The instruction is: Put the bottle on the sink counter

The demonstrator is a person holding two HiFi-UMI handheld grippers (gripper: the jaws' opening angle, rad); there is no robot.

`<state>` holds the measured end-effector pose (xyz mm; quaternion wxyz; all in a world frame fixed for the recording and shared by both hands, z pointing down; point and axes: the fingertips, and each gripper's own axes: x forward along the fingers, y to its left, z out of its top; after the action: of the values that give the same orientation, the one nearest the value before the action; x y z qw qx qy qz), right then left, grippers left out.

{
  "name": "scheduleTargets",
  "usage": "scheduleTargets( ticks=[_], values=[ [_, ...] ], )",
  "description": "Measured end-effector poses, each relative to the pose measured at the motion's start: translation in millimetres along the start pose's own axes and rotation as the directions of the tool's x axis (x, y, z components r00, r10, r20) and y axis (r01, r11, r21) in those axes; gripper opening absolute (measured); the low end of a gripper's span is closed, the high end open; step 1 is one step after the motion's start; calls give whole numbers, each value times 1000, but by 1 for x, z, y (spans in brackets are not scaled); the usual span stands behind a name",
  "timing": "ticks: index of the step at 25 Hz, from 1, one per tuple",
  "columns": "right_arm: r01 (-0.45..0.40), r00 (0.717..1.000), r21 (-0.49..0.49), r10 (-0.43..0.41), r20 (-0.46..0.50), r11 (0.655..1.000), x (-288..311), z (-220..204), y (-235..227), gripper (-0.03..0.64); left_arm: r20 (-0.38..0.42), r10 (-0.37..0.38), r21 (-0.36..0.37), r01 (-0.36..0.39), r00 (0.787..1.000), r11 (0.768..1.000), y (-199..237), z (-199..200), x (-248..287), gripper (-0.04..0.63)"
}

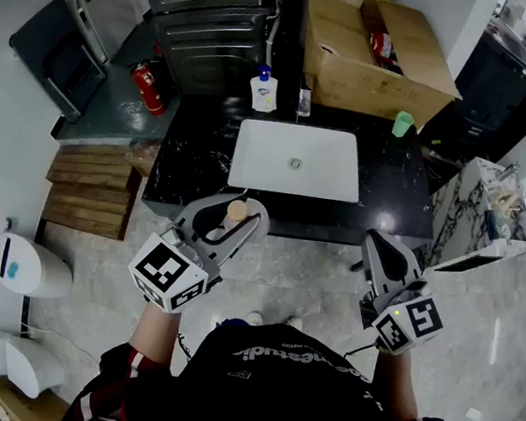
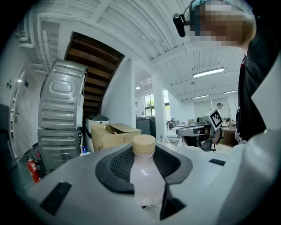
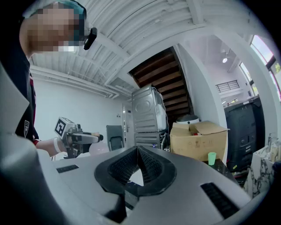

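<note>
A small clear bottle (image 2: pixel 145 178) of pale pink liquid with a tan cap (image 1: pixel 237 210) stands upright between the dark pads of my left gripper (image 2: pixel 144 154), which is shut on it. In the head view the left gripper (image 1: pixel 230 222) hovers over the floor, just in front of the black marble sink counter (image 1: pixel 194 155). My right gripper (image 1: pixel 379 254) is held to the right, also short of the counter's front edge. Its jaws (image 3: pixel 137 150) meet at the tips with nothing between them.
A white basin (image 1: pixel 295 159) is set into the counter. At the counter's back stand a soap dispenser (image 1: pixel 263 92) and a green cup (image 1: pixel 402 124). An open cardboard box (image 1: pixel 375 53) and a grey washing machine (image 1: pixel 206 5) stand behind. A fire extinguisher (image 1: pixel 148 88) is at the left.
</note>
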<state>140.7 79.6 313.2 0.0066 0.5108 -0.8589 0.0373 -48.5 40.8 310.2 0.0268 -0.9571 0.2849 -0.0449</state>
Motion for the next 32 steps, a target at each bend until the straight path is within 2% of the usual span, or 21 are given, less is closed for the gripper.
scheduleTargets(
  ticks=[17,23,32],
  values=[
    [-2,1000,-19,2,0,1000,5,0,3,40,18,1,-13,-1,1000,1000,4,6,3,146],
    [10,1000,11,-11,17,1000,4,-1,-2,40,28,6,-40,-5,1000,999,5,7,4,146],
    [-23,1000,22,23,6,999,1,-4,-2,40,22,17,-46,-16,1000,999,-1,5,8,146]
  ],
)
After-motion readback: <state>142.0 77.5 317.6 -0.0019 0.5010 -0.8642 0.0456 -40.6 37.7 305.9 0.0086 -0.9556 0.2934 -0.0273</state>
